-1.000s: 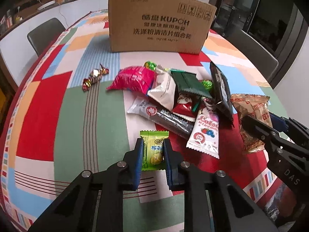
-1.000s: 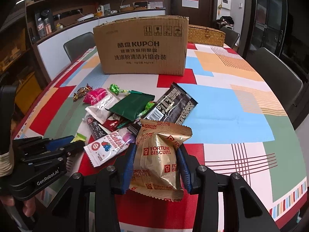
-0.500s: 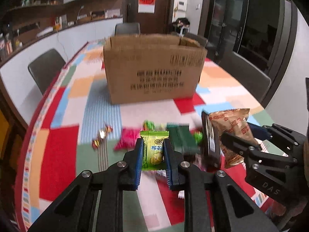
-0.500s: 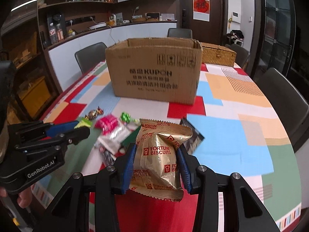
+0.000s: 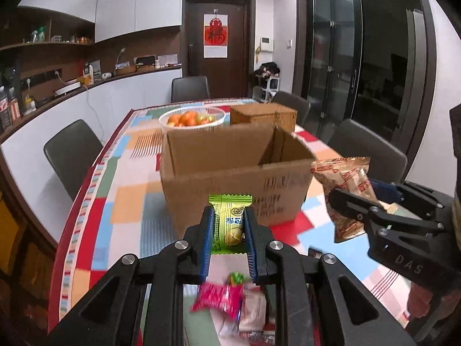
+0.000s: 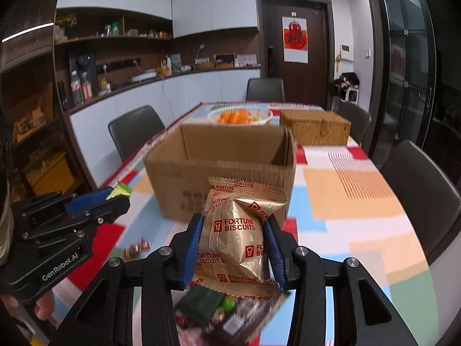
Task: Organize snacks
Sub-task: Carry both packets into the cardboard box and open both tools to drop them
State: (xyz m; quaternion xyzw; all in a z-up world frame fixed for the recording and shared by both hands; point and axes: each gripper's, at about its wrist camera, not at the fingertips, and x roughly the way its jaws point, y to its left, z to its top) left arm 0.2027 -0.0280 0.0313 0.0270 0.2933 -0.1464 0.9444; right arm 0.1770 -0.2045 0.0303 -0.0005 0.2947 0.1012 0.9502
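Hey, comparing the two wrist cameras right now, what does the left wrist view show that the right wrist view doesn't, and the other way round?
Only the left wrist view: the whole green snack packet clamped in the left gripper, and a pink packet on the table below.

Only the right wrist view: the readable front of the gold Fortune Biscuits bag gripped by the right gripper, and small wrapped candies on the tablecloth.

Both: the open cardboard box, the white basket of oranges, the wicker box.

left gripper (image 5: 229, 225): black linkage arms, blue ribbed pads, silver screws, "genrobot.ai" lettering on the side. right gripper (image 6: 233, 243): same build, side marked "das".
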